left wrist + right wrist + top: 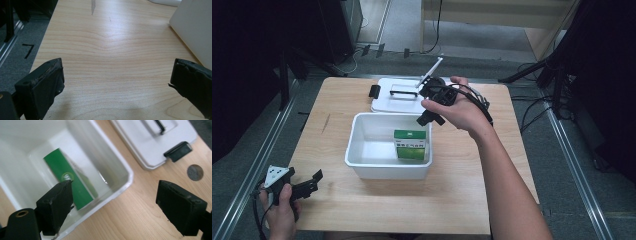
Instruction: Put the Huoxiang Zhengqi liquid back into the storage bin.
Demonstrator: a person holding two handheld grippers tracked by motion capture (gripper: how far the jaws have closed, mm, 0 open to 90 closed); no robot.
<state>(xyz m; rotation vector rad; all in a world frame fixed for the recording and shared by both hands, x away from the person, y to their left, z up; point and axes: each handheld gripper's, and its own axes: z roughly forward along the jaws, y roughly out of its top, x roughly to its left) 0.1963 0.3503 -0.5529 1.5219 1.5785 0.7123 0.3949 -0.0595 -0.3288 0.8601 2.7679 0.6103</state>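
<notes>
High view | green box [411, 145] in white bin [362, 165], label unreadable | both grippers' jaws spread

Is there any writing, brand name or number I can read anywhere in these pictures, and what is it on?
"7": a black mark on the grey floor beside the table, reading like the digit.
Green box in the white bin: white print on its face and a round white emblem on its top, both too blurred to read.
No other text is readable.
</notes>
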